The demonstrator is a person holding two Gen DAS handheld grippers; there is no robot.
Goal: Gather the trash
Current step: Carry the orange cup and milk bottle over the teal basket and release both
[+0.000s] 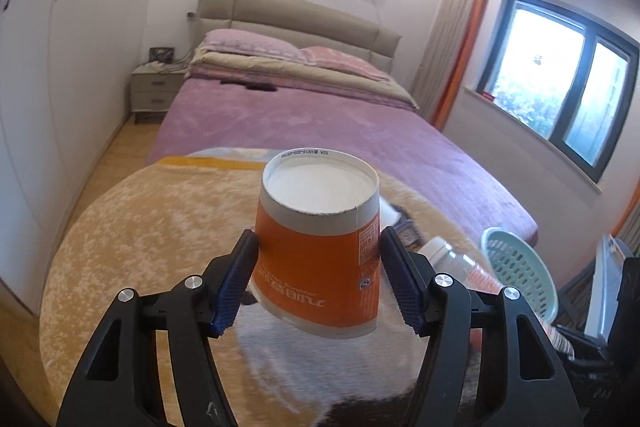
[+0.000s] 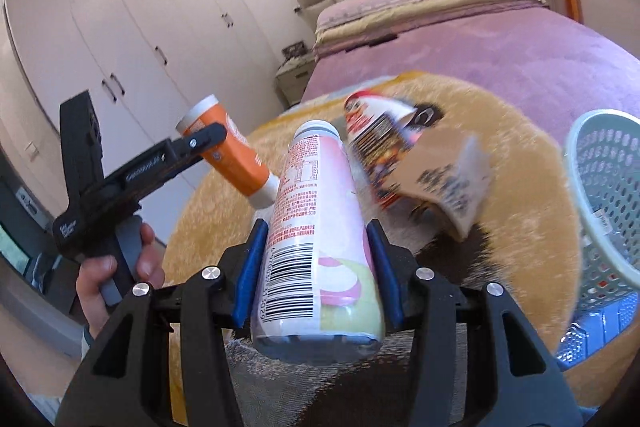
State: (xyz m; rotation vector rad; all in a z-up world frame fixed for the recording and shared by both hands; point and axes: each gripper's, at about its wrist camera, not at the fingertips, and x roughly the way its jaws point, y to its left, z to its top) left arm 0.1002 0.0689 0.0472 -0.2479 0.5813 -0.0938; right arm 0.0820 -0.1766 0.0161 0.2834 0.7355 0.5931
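Right now we hold 2 pieces of trash above the round tan rug spread over the foot of the bed. Our left gripper pinches an orange paper cup by its sides, the blue pads pressed against the wall; the cup is upside down, its white base facing the headboard, and it hangs clear of the rug. From the right wrist view the same cup sticks out slantwise from that gripper, and a bare hand grips the handle below it.

Our right gripper clamps a pink-and-white plastic bottle around its lower body, both blue pads tight on the label, barcode toward the camera, neck pointing away toward the bed.

Just beyond the bottle, a torn snack box of printed cardboard lies on the rug, blurred. A pale green perforated basket sits at the rug's right edge, tipped so its opening shows; in the left wrist view the basket appears to the right of the cup. White wardrobes line the far wall.
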